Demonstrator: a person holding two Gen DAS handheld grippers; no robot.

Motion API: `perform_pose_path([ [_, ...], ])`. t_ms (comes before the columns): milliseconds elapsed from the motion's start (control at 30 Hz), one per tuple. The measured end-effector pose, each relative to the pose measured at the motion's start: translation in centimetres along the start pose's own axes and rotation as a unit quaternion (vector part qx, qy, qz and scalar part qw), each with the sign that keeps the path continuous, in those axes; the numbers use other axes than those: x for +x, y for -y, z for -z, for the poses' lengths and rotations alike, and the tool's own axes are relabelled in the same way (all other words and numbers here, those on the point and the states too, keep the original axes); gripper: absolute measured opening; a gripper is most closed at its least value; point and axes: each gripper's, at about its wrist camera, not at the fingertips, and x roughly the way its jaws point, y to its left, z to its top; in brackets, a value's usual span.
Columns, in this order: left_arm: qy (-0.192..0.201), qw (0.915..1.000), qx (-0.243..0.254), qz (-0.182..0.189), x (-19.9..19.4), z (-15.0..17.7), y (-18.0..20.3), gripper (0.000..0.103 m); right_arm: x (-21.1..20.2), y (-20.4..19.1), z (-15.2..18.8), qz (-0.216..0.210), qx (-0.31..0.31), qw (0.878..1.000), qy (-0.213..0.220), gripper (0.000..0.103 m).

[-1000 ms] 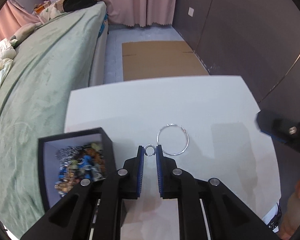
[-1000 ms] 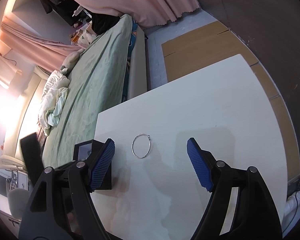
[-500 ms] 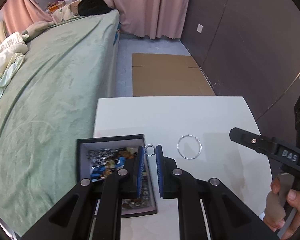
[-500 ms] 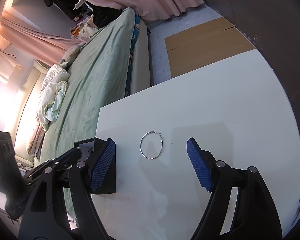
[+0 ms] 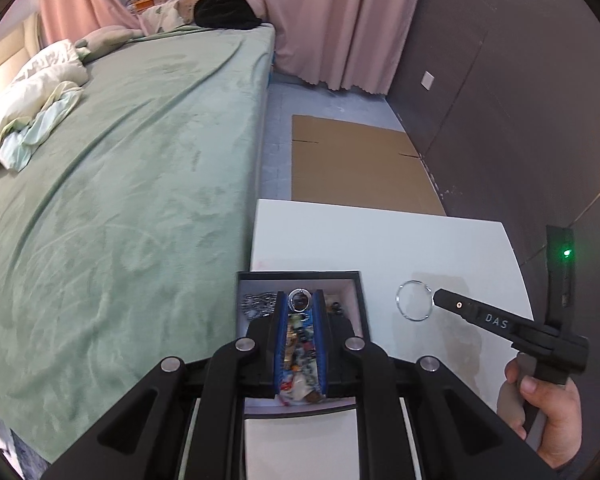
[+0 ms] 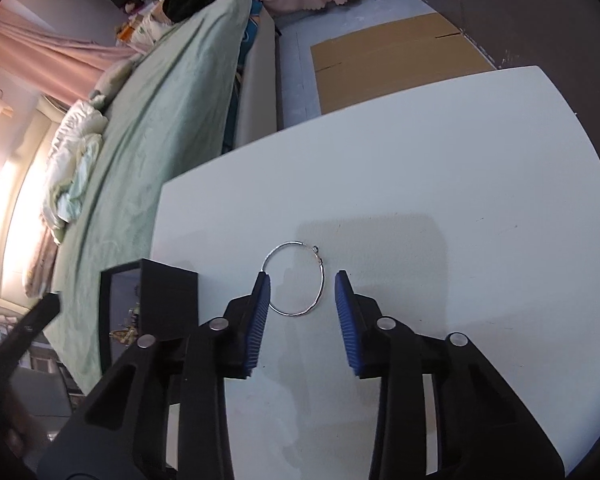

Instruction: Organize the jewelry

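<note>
While the green-covered bed [image 5: 132,184] fills the room to our left, we work at the white counter [image 6: 440,184] beside it, with flattened cardboard [image 5: 356,164] on the floor beyond. Near the counter's bed-side edge sits the black jewelry box [image 5: 358,300], open, with a heap of mixed pieces inside. Our left gripper [image 5: 299,300] hangs over the box, its jaws nearly closed and pinching a small silver ring [image 5: 299,299] between the blue tips, above the box's contents. To the right of the box, flat on the counter, lies the thin silver bangle [image 6: 296,280]. Our right gripper [image 6: 301,286] hovers close over it with jaws spread wide; the left blue pad overlaps the bangle's left rim in view, while the right pad stands just outside its right rim. We cannot tell whether either pad touches the wire.
</note>
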Motion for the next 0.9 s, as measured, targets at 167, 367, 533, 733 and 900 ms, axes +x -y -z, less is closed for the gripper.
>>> perform_pose_path([
  [167,0.003,0.9999,-0.012,-0.001,-1.3,0.2,-1.7,0.010,1.3,-0.5,0.3,0.029,-0.009,1.000,-0.005,0.029],
  [367,0.002,0.9998,-0.019,0.003,-2.0,0.5,-2.5,0.011,2.6,-1.6,0.7,0.057,-0.041,0.998,-0.005,0.003],
  [533,0.000,0.9999,-0.011,0.010,-1.6,0.5,-1.8,0.011,1.6,-1.8,0.4,0.016,-0.038,0.999,0.003,0.002],
  [733,-0.009,0.9999,-0.004,0.014,-0.3,0.6,-0.9,0.011,-0.4,-2.1,0.0,-0.030,-0.032,0.999,0.020,0.002],
  [900,-0.022,0.9997,-0.003,0.013,1.1,0.8,-0.3,0.011,-0.9,-1.0,-0.9,-0.037,0.000,0.999,0.023,0.002],
])
